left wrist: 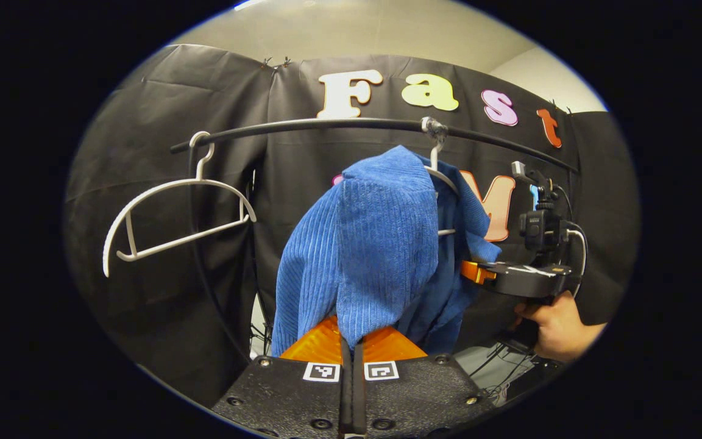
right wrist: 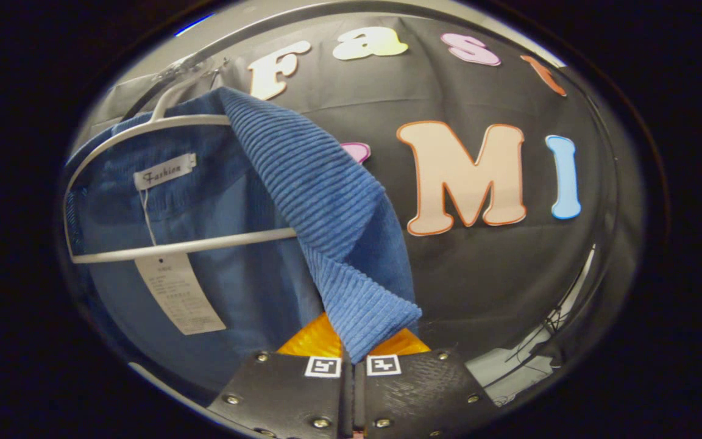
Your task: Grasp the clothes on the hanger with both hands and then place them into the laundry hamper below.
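A blue ribbed garment (left wrist: 381,244) hangs on a white hanger (left wrist: 445,180) from a dark rail (left wrist: 326,126) that runs across the booth's black cloth wall. In the left gripper view the cloth drapes in a thick fold over the hanger's near shoulder and falls straight down to the left gripper (left wrist: 351,344), whose jaws stand closed to a thin slit with the lower hem of the fold caught between them. To the left on the same rail, well apart from the garment, hangs a second white hanger (left wrist: 174,213), bare.

In the right gripper view the garment (right wrist: 302,201) shows from its other side: its smooth inner face with a sewn neck label (right wrist: 164,171) and a paper tag (right wrist: 179,294) dangling on a thread, and the hanger (right wrist: 144,183) with its lower bar crossing the cloth. A ribbed flap slopes down from the hanger's top to the right gripper (right wrist: 353,347), whose jaws are likewise pressed almost together on the flap's lower edge.

The left gripper view also shows the right gripper (left wrist: 479,271) farther off at the garment's right edge, its front touching the cloth, with a hand (left wrist: 555,329) around its grip below and a small camera mount (left wrist: 543,219) on top. Cables (left wrist: 497,360) trail beneath the hand.
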Demonstrator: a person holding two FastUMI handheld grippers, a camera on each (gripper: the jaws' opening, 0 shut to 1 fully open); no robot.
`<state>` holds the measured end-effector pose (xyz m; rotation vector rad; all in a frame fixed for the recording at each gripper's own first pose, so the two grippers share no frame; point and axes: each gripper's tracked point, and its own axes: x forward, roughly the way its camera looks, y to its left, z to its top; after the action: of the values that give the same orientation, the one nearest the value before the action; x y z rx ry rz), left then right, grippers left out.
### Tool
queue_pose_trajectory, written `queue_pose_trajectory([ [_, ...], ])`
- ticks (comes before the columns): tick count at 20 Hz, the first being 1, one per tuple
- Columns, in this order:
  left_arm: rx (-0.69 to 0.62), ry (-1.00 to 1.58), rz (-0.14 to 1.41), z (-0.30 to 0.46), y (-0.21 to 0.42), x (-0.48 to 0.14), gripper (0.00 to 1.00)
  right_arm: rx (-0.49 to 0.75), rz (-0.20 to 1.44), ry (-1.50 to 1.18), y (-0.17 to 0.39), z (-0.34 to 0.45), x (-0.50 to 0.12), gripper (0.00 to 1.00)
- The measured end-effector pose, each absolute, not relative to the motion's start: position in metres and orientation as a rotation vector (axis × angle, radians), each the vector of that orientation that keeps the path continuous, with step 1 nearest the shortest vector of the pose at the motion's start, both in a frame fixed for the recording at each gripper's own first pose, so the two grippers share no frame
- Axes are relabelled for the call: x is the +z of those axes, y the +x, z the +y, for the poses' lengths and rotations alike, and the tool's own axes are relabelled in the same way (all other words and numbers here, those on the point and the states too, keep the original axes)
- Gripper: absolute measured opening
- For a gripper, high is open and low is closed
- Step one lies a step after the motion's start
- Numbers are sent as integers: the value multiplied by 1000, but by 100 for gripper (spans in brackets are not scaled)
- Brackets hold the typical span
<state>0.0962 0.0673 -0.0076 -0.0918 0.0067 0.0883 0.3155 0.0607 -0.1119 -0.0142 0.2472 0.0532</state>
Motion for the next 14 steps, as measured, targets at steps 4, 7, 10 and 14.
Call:
queue_pose_trajectory([
  [4,99,-79,-19,71,84,12,1,49,203,-68,300,51,-94,1],
  [7,109,-68,-38,74,71,29,1,29,137,-102,293,43,-70,0],
  [10,124,4,-85,79,59,50,1,5,116,-114,296,29,-58,1],
  [14,128,-64,-109,92,50,66,1,-39,89,-123,308,13,-46,1],
])
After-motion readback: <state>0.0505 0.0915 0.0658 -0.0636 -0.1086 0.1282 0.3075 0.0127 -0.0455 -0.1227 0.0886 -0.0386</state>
